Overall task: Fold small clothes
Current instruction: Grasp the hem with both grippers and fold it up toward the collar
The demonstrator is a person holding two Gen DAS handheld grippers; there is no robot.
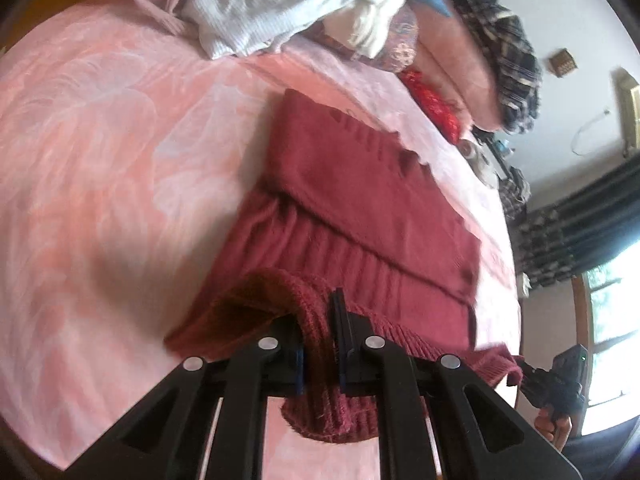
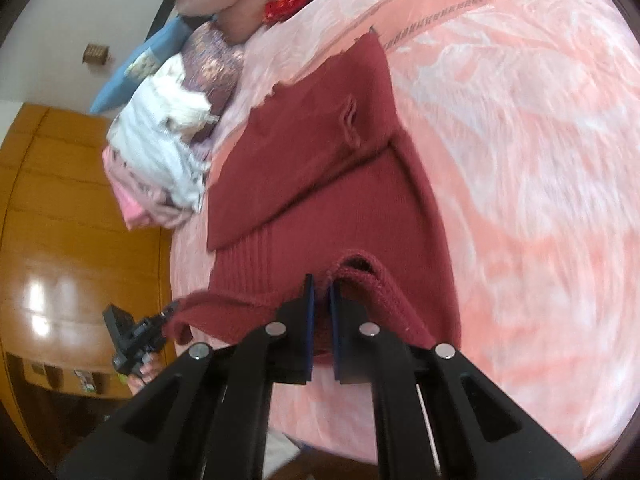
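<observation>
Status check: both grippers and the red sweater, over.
Left gripper shut on red sweater hem. Right gripper shut on same hem. Sleeves folded in, sweater on pink bedsheet. Clothes pile beyond, not blocking.

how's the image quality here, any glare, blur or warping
Left wrist view: daylight blows out the window at lower right, and the pink bedspread bends with fisheye curvature. Right wrist view: bright glare patches sit on the wooden wardrobe, the bedspread at right is smeared by motion blur, while the maroon sweater stays fairly sharp.
</observation>
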